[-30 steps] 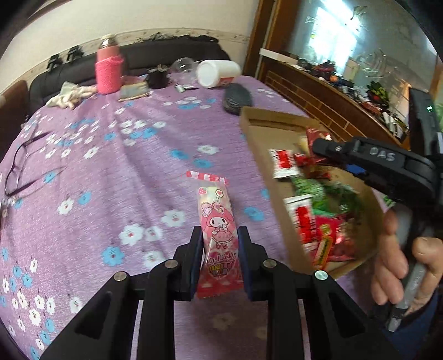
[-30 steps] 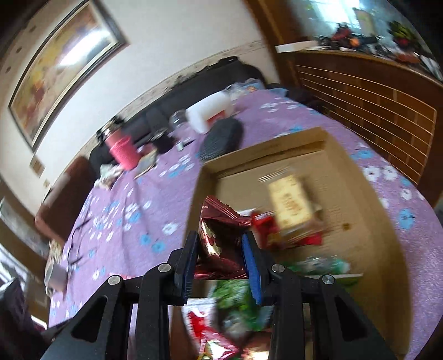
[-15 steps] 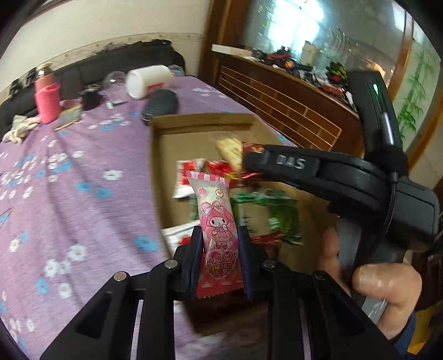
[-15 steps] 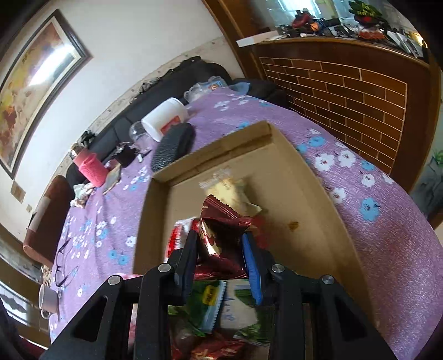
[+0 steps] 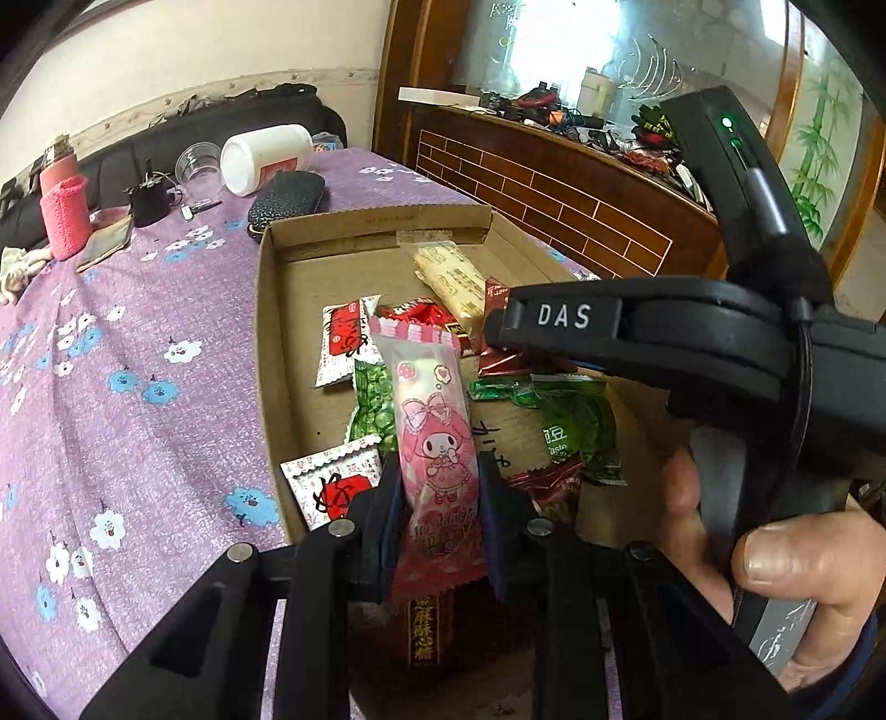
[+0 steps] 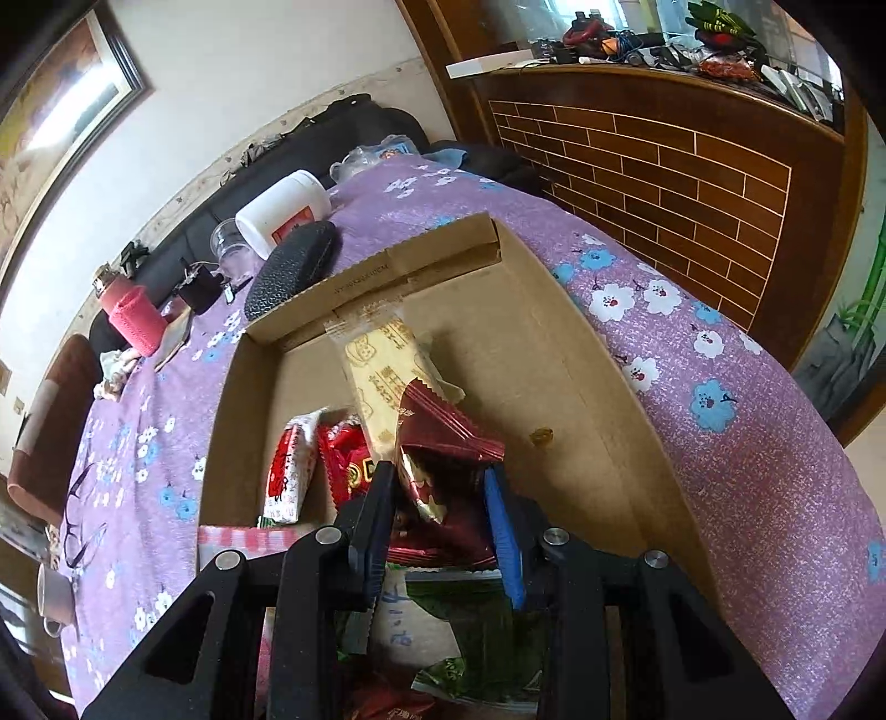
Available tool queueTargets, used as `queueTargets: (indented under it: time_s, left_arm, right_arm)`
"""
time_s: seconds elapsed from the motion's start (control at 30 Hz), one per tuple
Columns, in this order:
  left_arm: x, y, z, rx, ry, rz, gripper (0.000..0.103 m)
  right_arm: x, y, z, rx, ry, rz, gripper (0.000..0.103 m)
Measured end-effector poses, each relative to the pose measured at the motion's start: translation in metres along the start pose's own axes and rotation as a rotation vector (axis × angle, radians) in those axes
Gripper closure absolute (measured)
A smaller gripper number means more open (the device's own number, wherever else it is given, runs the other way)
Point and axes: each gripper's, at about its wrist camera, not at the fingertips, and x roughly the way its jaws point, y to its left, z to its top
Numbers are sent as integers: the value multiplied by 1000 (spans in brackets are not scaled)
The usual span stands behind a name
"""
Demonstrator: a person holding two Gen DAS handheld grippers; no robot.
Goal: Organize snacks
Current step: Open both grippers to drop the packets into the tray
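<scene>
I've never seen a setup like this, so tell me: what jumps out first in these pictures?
First, the pink cartoon-rabbit candy packet clamped in the left gripper, held over a shallow cardboard box of mixed snacks. The right gripper pinches a dark red foil snack packet above the same box. Everything sits on a purple flowered tablecloth, with a tipped white jar at its far end.

Bright daylight from the window (image 5: pixel 559 41), blown-out glare there, heavy fisheye bending, dark vignetted corners.

Both the left gripper (image 5: pixel 440 498) and right gripper (image 6: pixel 443 501) have jaws clamped.
</scene>
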Motion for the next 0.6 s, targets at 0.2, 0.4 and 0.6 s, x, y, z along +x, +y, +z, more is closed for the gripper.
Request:
queueTargets:
  time_s: [0.2,0.4,0.6]
  left_arm:
    - [-2,-2,-2,6,-14,9,79]
    - [-3,-12,-6,43,-29,45,78]
    - [-3,-18,-9,77,-41,75,77]
  right_arm:
    - [0,2,0,-4,-1,-8,69]
    - [0,3,-1,-5,1,-13,68]
    - [0,3,-1,-6,2,-18,68]
